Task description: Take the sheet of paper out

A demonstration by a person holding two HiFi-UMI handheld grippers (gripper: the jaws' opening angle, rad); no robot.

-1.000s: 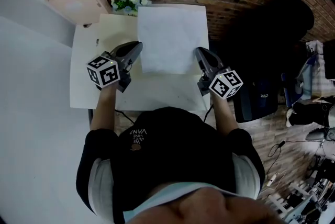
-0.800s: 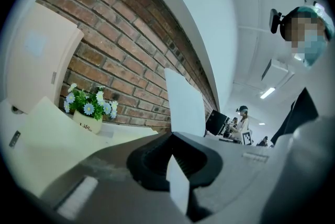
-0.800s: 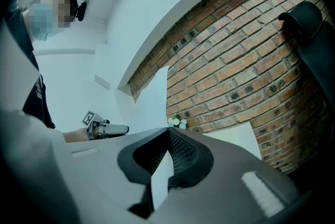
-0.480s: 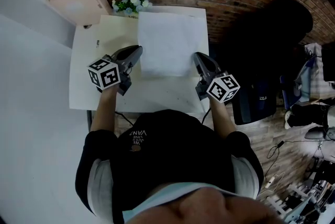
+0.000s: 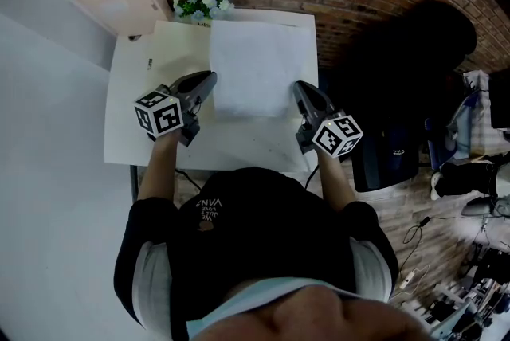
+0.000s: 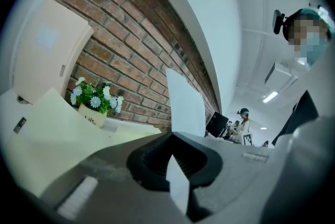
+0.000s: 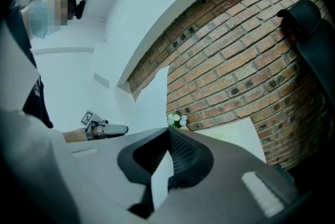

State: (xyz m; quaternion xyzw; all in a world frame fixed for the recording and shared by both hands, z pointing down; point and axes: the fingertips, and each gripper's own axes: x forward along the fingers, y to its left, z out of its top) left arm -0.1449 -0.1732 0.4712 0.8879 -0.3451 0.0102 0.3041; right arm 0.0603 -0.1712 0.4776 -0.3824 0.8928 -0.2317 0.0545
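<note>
Here, your left tool (image 5: 209, 80) and right tool (image 5: 298, 88) each clamp the thin white paper sheet (image 5: 255, 60) between them. Paired grips likely prevent sagging.

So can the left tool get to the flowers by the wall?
Probably not yet: the left tool is shut on the sheet of paper, so it's busy. Nothing else stands between it and the flowers.

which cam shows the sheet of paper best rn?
Head view: the whole sheet of paper shows with its full outline, pinched near its lower corners by the left gripper and right gripper. Each gripper view shows it only edge-on, a narrow strip running out from shut jaws.
</note>
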